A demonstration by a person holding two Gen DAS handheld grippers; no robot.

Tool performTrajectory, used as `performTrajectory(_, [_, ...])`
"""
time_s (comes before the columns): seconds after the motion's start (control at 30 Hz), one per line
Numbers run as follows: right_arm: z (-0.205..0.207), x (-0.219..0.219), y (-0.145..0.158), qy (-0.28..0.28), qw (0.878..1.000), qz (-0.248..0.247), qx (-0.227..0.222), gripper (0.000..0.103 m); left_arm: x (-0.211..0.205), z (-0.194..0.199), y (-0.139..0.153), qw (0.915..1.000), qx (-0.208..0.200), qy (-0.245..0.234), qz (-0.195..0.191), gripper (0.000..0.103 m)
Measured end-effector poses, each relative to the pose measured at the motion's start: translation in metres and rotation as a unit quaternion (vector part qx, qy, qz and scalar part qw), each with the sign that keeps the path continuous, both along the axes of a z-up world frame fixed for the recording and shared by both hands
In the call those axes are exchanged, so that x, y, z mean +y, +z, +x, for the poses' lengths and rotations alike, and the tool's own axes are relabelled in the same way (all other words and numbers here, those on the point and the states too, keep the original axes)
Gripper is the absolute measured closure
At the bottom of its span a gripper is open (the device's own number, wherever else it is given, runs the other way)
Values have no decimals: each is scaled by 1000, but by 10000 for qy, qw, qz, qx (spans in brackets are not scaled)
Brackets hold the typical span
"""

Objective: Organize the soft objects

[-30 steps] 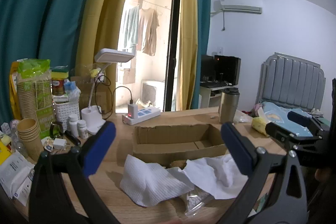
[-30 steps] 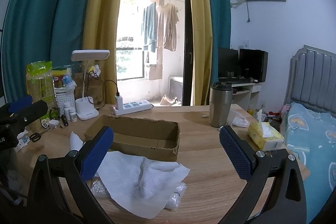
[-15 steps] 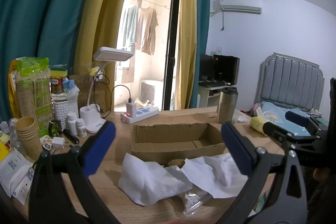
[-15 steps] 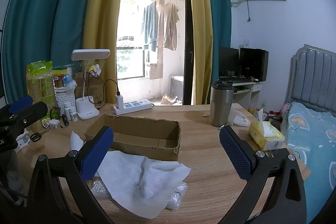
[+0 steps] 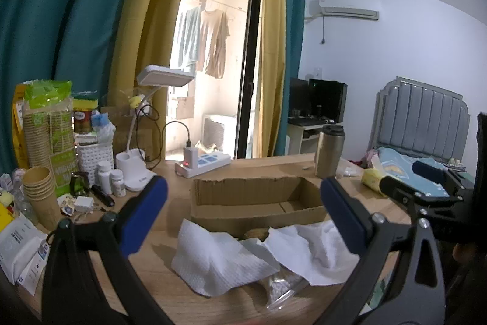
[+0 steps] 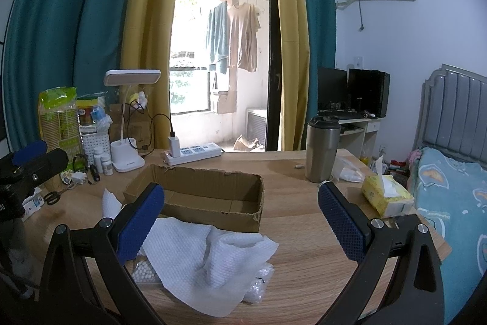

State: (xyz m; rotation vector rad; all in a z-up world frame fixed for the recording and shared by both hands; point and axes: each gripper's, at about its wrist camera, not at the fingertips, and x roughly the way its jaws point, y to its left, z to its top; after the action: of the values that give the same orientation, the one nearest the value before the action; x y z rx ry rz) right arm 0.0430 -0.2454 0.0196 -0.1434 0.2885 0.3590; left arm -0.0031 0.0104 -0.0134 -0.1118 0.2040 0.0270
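The white cloth (image 6: pixel 210 258) lies crumpled on the wooden table (image 6: pixel 304 233), its long axis running 9 to 3 o'clock, against the near wall of the empty cardboard box (image 6: pixel 201 197) at its 12 o'clock. You hold the right gripper (image 6: pixel 240 221) directly above it, jaws wide apart and empty; the left gripper (image 5: pixel 243 212) is equally spread. Judged nearer: the right.
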Motion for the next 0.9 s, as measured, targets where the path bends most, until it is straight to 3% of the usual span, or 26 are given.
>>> performTrajectory(0.5, [5, 6, -11, 27, 9999, -85, 142, 0, 9, 1, -9, 9998, 104, 113, -109, 2])
performTrajectory(0.9, [43, 29, -52, 146, 9947, -367, 954, 0, 33, 21, -45, 9970, 619, 329, -318, 2])
